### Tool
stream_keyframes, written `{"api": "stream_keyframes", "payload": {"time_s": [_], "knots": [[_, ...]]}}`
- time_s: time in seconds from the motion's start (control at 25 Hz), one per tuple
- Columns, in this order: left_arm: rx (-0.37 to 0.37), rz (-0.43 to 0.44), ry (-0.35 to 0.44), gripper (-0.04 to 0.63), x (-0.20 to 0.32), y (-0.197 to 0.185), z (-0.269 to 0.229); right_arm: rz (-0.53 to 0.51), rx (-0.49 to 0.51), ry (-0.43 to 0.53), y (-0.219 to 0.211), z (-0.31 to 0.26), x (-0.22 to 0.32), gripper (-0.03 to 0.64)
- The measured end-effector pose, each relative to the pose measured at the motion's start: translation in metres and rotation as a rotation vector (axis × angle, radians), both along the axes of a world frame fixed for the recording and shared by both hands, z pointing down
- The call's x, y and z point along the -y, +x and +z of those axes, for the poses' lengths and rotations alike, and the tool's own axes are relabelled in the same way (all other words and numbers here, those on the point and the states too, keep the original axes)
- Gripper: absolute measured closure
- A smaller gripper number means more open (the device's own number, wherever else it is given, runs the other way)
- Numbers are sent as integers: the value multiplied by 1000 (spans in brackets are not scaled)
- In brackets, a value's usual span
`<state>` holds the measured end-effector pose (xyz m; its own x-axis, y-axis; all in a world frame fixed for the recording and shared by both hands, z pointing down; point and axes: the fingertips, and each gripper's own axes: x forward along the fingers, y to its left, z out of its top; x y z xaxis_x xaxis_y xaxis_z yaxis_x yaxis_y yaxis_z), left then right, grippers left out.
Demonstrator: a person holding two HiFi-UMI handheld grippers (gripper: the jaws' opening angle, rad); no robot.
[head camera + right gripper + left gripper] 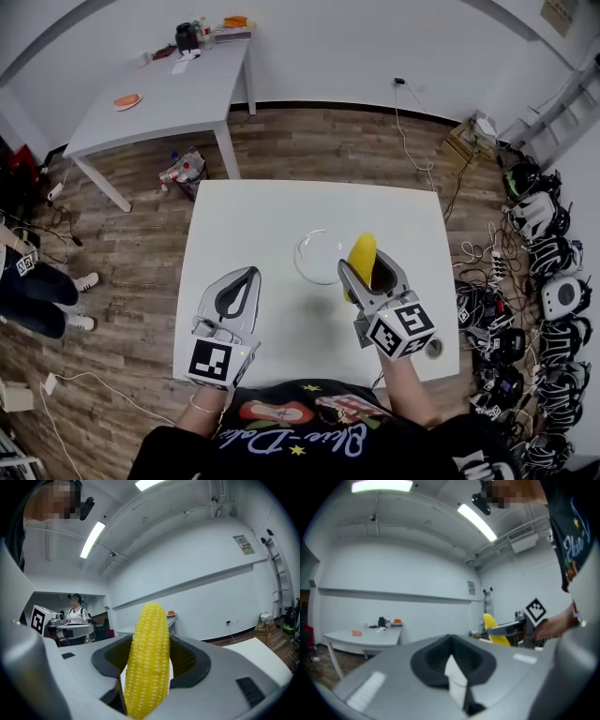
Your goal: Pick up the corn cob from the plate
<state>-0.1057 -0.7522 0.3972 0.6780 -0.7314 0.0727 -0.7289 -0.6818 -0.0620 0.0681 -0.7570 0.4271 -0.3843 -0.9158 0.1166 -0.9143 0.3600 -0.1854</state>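
The yellow corn cob (362, 255) stands upright between the jaws of my right gripper (367, 267), which is shut on it. It is held up off the table, beside the right rim of the clear glass plate (314, 255). In the right gripper view the corn cob (149, 658) fills the middle, clamped in the right gripper (147, 670). My left gripper (246, 277) hovers over the table's front left, shut and holding nothing. From the left gripper (451, 662) I see the corn cob (493, 626) held at the right.
The white table (281, 211) carries only the plate. A grey table (159, 98) with small items stands at the back left. Cables and gear (534, 281) crowd the floor on the right. A person's legs (37, 291) show at the left.
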Motion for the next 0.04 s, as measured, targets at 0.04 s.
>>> {"api": "stream_keyframes", "payload": {"time_s": [0.04], "knots": [[4, 0, 3, 598, 0, -1, 1, 1, 0, 0, 0, 0, 0, 362]]}}
